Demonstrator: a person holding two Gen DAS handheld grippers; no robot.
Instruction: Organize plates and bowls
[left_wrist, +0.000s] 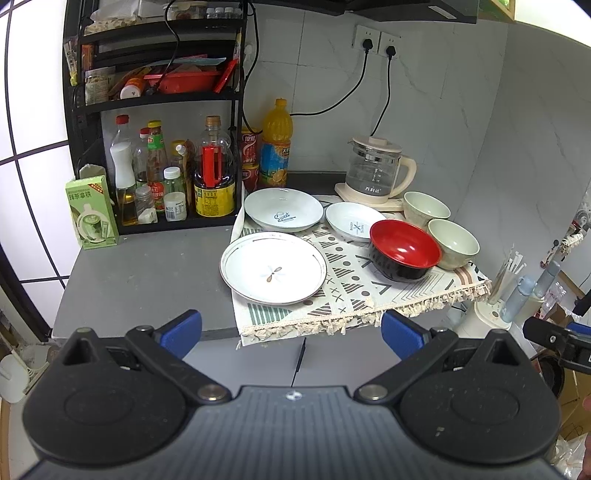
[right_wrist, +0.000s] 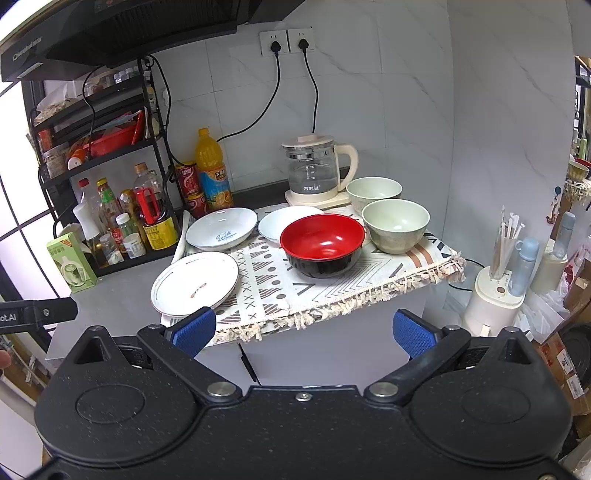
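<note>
On a patterned cloth lie a flat white plate, a "Sweet" deep plate and a small white plate behind it. A red-and-black bowl and two pale green bowls stand to the right. My left gripper is open and empty, in front of the counter edge. My right gripper is open and empty, also short of the cloth's fringe.
A black rack of bottles stands at the left, with a green carton beside it. An orange juice bottle and a glass kettle stand at the back. A white appliance stands right of the counter.
</note>
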